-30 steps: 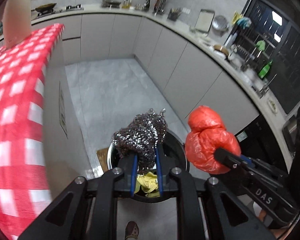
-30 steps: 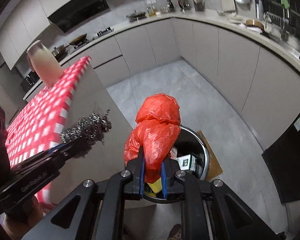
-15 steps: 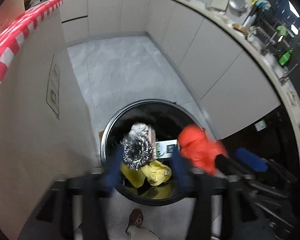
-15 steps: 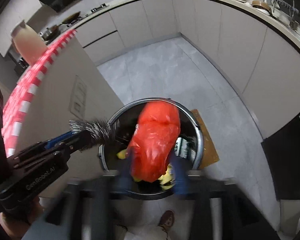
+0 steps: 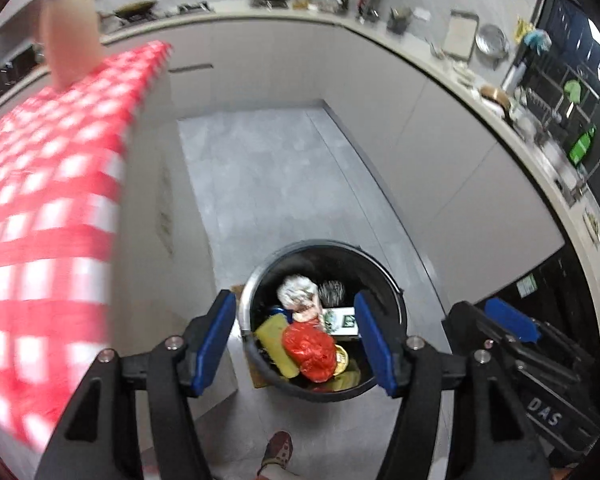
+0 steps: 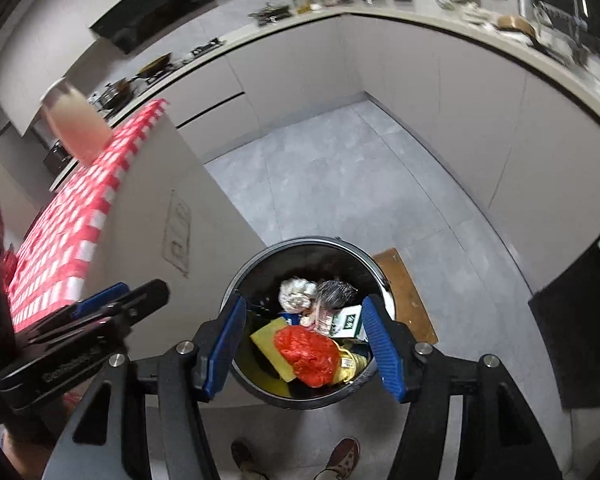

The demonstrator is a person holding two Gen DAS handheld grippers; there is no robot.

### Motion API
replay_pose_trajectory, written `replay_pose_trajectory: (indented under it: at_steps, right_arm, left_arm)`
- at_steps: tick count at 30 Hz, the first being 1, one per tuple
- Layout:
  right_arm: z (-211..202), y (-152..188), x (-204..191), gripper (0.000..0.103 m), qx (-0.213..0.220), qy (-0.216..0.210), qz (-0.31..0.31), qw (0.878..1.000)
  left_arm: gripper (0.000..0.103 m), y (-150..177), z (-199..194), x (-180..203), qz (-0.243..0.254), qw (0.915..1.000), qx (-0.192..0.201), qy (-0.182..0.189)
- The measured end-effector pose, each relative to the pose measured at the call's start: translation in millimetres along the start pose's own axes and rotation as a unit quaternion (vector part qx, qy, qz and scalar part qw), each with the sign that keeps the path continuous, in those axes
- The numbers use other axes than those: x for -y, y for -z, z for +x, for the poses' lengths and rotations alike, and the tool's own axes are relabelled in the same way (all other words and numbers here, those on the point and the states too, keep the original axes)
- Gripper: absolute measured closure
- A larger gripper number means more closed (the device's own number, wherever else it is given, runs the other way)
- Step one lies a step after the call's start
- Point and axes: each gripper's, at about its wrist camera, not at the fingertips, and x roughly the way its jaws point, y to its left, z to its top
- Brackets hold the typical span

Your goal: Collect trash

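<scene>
So the red bag (image 6: pixel 306 354) and steel scrubber (image 6: pixel 334 292) just dropped into the bin (image 6: pixel 236 280), scrubber around 12 o'clock of the bag. Left claw (image 5: pixel 296 344) and right claw (image 6: pixel 304 346) both spread empty now. The checkered surface (image 6: pixel 80 232) probably has more trash.
</scene>
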Motion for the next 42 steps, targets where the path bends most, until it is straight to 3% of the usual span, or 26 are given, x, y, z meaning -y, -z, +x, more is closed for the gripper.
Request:
replay_pose_trajectory:
  at_steps: [9,19,22,29,42]
  right_arm:
    - [-56,36,-78,0.040,0.017,-0.042,-0.052,0.998]
    - [-151,129,-154,0.036,0.082,-0.015,-0.118,0.990]
    - [-184,151,-161,0.029,0.108,-0.010,-0.113,0.988]
    - [-227,174,-171,0.029,0.129,-0.005,-0.120,0.984]
    - [-254,174,-157,0.028,0.140,-0.024,-0.131,0.981]
  left_arm:
    - [0.031,33,-103,-42,-0.015,0.9952,0.085,-0.046]
    - [0.029,115,-180,-86,-0.052,0.9887,0.121,-0.071]
    - [0.029,128,-198,-88,-0.050,0.9872,0.131,-0.075]
    - [0.027,148,-228,-86,-0.046,0.9842,0.150,-0.084]
    - [0.027,162,-232,-59,-0.047,0.9806,0.158,-0.106]
